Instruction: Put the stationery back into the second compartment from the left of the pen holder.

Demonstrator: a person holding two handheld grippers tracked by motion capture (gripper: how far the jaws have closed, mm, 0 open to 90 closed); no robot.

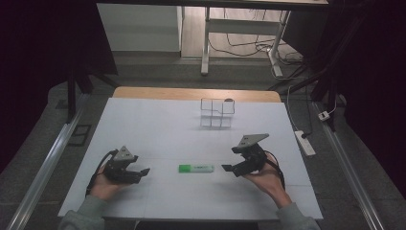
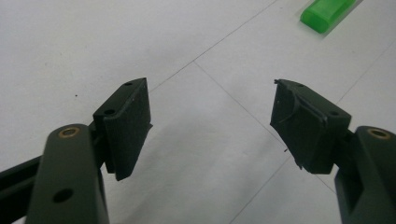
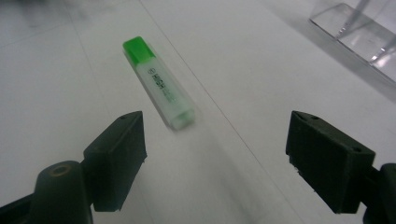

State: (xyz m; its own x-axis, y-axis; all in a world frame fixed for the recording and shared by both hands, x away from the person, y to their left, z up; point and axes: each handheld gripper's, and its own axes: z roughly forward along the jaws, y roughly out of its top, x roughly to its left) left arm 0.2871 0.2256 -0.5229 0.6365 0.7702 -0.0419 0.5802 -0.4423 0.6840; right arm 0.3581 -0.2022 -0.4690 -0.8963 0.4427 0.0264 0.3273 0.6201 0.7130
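Highlighter lying untouched on bench

Green highlighter (image 1: 196, 168) lower centre; left hand-held gripper (image 1: 142, 171) and right hand-held gripper (image 1: 226, 168) flank it (both gaping, empty).

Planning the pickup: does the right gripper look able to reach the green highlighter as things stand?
Probably yes. The right gripper, fingers open, faces the green highlighter, which lies alone on the table with nothing between them.

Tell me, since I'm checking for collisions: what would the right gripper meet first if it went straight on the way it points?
Most likely the highlighter. In the right gripper view it lies ahead of the open right gripper, slightly left of the midline, nothing between. Depth is unclear, so it might skim the table first.
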